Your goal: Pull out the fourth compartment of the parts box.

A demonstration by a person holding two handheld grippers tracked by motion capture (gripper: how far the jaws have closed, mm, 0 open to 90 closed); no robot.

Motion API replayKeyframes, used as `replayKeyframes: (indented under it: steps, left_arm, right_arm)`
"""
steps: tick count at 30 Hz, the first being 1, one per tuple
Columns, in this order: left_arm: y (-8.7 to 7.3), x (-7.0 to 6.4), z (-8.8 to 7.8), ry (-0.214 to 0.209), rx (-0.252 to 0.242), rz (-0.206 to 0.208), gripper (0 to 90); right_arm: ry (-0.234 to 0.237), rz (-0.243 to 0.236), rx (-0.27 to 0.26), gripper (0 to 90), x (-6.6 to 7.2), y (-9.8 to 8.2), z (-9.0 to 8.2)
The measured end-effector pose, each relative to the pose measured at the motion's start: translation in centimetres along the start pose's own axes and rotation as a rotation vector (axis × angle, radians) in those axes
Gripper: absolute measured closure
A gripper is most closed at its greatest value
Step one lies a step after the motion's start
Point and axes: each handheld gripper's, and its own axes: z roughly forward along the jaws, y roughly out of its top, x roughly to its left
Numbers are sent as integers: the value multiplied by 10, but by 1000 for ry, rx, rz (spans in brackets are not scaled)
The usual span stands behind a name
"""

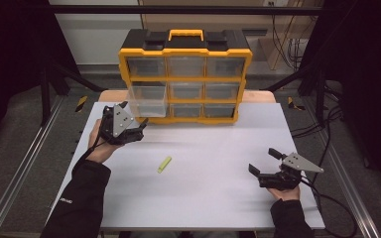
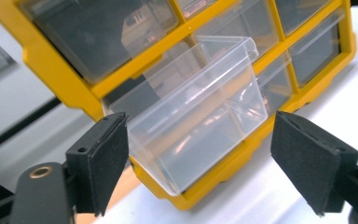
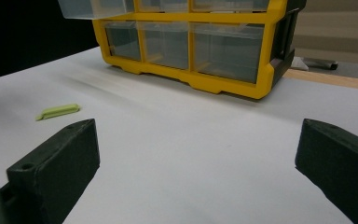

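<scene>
A yellow and black drawer organizer (image 1: 185, 49) stands at the far side of the white table (image 1: 203, 198). Its clear drawer (image 1: 148, 99) in the middle row, left column, is pulled partway out. My left gripper (image 1: 134, 113) hangs just in front of that drawer (image 2: 200, 107), open, its pads apart from the drawer's walls. A small yellow-green piece (image 1: 164, 164) lies flat on the table between the hands. My right gripper (image 1: 263, 161) rests low at the right, open, with nothing between its fingers; that piece (image 3: 58, 111) lies ahead to its left.
The organizer's other clear drawers (image 3: 223, 46) sit pushed in. Black frame posts and cables flank the table at both sides. A wooden strip (image 1: 110, 95) shows behind the white table top.
</scene>
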Motion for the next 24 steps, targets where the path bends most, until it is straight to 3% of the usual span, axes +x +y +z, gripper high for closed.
replayKeyframes:
  steps: [5,14,21,24]
  left_arm:
    - [-10,2,-7,-21,-1,-102,134]
    - [-21,0,-18,-49,5,-177,66]
    - [-30,-2,-26,-68,31,-210,42]
    - [-36,0,-30,-75,15,-244,33]
  right_arm:
    - [0,-3,1,2,0,0,1]
    - [-2,-3,1,3,0,-1,1]
    - [0,-1,4,3,0,-1,2]
    - [-1,-3,4,3,0,-1,2]
